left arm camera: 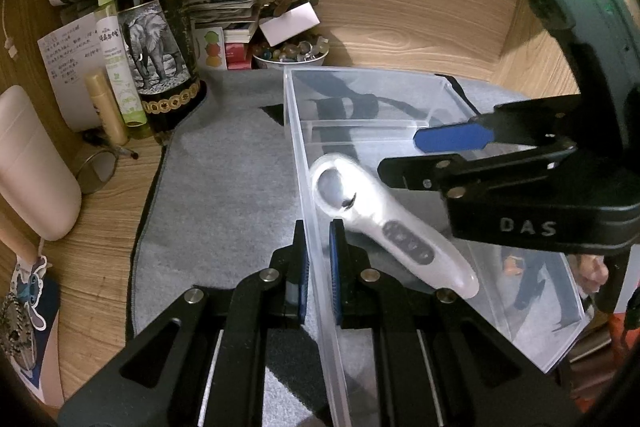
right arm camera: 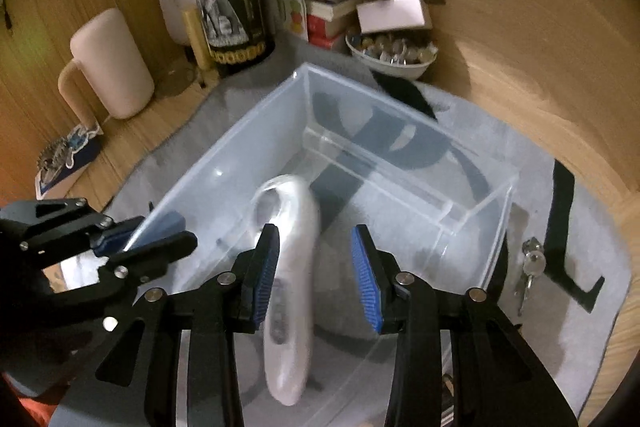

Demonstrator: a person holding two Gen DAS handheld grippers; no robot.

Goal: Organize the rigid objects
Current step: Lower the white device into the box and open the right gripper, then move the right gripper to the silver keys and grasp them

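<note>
Your left gripper clamps near wall of clear plastic bin, steadying it. White handheld device lies inside bin, released. Your right gripper spread above it, gripping nothing. Keys remain outside on grey mat.

Thermometer lies in bin; keys right of it.

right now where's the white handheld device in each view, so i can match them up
Left wrist: white device lies centre-right, inside the clear bin, just beyond the left gripper.
Right wrist: white device lies low centre, inside the bin, between the right gripper's open fingers.
Shared landmark: the dark elephant-label bottle.
</note>
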